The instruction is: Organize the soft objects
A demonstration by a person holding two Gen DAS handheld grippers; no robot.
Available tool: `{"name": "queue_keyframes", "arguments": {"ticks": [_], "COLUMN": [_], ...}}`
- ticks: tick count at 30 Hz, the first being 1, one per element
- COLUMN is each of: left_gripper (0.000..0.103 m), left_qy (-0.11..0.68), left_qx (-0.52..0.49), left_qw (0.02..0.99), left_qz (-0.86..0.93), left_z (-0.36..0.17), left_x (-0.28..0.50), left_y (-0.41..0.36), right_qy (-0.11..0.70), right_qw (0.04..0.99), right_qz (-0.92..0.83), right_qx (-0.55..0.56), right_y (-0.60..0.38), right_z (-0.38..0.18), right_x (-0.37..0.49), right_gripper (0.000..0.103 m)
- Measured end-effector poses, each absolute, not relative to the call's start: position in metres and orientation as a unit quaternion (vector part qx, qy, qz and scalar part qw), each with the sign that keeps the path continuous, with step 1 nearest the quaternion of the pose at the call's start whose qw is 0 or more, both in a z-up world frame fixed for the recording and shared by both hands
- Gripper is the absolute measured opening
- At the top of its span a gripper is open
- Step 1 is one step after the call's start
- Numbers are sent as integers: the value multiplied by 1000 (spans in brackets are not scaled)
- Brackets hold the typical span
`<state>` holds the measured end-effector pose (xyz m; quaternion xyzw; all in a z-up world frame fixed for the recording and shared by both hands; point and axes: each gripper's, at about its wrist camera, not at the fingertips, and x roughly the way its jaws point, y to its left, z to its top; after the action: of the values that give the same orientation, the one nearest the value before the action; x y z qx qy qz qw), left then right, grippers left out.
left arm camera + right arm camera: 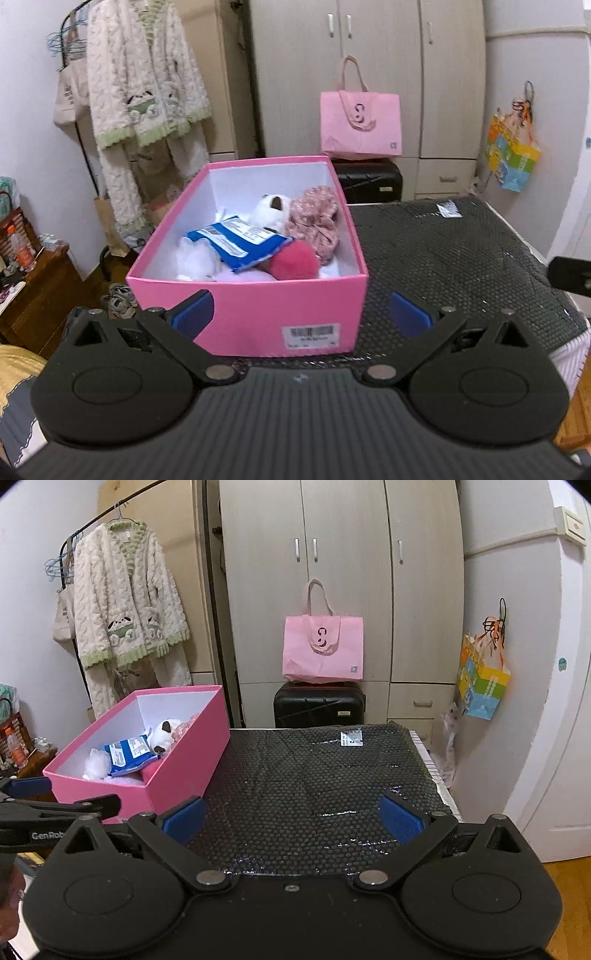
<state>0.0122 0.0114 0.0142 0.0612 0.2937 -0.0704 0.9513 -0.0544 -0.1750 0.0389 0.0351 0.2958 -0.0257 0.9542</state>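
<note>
A pink box [258, 314] [192, 753] stands open at the left of a table covered in black bubble wrap [461, 266] [317, 782]. Inside lie a white plush cat [271, 210] [164, 733], a blue-and-white packet [240, 242] [129, 755], a pink floral scrunchie [317, 221], a magenta pompom [293, 260] and a pale lilac soft thing [240, 276]. My left gripper [303, 317] is open, its blue pads on either side of the box's near wall without touching it. My right gripper [293, 818] is open over the bare wrap and holds nothing.
A pink tote bag [323, 648] rests on a black suitcase [319, 705] before the wardrobe. A fleecy robe [125, 620] hangs on a rack at the left. A colourful bag [482, 685] hangs on the right wall. A white label [351, 737] lies on the wrap's far side.
</note>
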Motion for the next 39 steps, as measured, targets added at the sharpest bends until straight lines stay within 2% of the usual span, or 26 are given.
{"name": "queue_keyframes", "arguments": {"ticks": [14,39], "left_gripper": [103,103], "left_qy": [255,257], "left_qx": [88,71], "left_qw": [962,963], "left_qz": [-50,-35], "left_z": [23,16], "left_x": [-16,-17], "left_y": [11,16], "right_qy": [295,296], "right_qw": [955,955], "right_qz": [-28,-31], "right_qx": [19,12], "right_y": [-166,-163], "right_z": [37,32], "right_x": [-65,-67], "right_gripper": [102,102]}}
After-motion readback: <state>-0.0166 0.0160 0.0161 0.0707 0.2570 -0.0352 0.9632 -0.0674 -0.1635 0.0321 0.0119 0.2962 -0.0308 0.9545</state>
